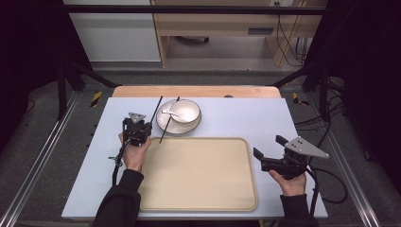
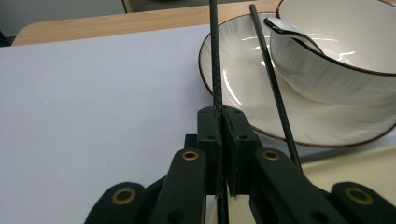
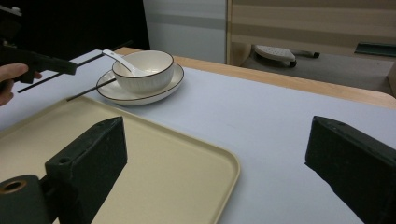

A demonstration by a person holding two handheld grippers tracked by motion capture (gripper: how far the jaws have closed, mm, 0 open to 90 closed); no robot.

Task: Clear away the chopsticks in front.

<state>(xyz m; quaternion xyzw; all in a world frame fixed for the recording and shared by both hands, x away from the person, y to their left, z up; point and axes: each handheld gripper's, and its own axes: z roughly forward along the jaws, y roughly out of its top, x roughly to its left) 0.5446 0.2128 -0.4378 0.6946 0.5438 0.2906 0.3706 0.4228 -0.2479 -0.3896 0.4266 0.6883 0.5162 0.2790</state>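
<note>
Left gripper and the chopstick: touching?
Touching. Left gripper view: the left gripper has its jaws shut on one chopstick, which runs between them.

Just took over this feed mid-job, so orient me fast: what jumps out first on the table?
The big beige tray lies bare at the near middle of the table. Behind it a bowl with a spoon sits on a plate, one chopstick leaning on the plate's rim. The left gripper is shut on the other chopstick; the right gripper waits open beside the tray's right edge.
</note>
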